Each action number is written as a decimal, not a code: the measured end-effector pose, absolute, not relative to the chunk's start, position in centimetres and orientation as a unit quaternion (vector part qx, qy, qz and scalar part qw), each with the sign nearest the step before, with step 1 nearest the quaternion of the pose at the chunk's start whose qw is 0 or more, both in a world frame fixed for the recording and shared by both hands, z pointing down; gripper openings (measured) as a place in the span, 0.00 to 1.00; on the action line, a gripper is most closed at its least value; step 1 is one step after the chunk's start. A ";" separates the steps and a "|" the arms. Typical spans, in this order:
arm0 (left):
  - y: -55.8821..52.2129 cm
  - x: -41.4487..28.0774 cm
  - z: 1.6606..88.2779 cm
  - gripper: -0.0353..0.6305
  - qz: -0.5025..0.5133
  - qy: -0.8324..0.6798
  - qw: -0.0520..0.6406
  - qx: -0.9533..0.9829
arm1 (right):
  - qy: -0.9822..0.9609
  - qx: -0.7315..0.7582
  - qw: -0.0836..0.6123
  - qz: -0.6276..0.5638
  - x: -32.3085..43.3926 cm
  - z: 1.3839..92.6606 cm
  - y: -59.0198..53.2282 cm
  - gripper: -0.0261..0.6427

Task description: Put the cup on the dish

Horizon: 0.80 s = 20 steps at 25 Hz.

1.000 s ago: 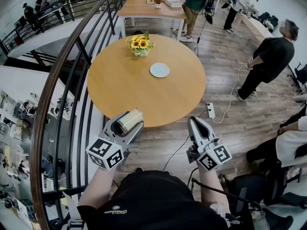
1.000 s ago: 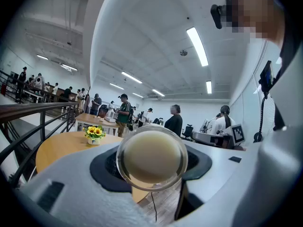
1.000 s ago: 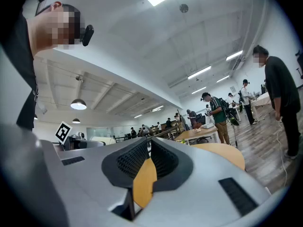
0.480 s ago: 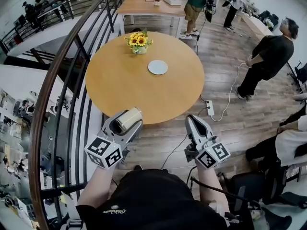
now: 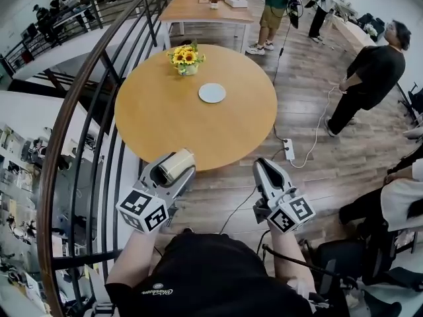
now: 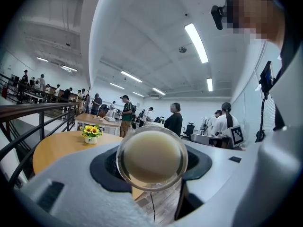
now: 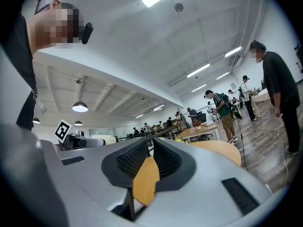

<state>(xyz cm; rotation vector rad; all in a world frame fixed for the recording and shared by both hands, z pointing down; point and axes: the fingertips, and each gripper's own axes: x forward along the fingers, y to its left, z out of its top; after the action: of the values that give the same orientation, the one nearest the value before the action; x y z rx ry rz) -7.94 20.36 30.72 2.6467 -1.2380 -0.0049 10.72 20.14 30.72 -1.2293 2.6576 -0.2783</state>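
Note:
A cream cup with a clear rim lies sideways between the jaws of my left gripper, which is shut on it; both hang in front of the near edge of the round wooden table. In the left gripper view the cup fills the gap between the jaws, bottom toward the camera. The white dish lies on the far half of the table, well away from both grippers. My right gripper hangs beside the left one, shut and holding nothing; its pads meet at the tips.
A small pot of sunflowers stands on the table behind and left of the dish. A curved black railing runs along the table's left. A power strip and cable lie on the floor at right, where people stand. A rectangular table is beyond.
The table and dish have slid slightly left and up in the head view. Both grippers hold nearly the same place, the cup still in the left one.

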 end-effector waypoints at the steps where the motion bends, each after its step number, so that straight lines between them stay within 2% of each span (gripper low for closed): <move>1: 20.3 -7.4 30.7 0.44 -0.001 -0.421 0.107 0.900 | 0.900 -0.415 0.098 -0.094 11.1 30.8 20.1 0.08; 20: 18.3 -4.6 31.6 0.44 -0.002 -0.441 0.101 0.892 | 0.909 -0.397 0.082 -0.095 13.5 32.2 17.8 0.08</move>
<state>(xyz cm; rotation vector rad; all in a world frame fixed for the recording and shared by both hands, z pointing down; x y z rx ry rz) -4.59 18.26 31.57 2.6347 -1.3032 -0.0052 13.53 17.78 32.24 -1.1851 2.7161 -0.2851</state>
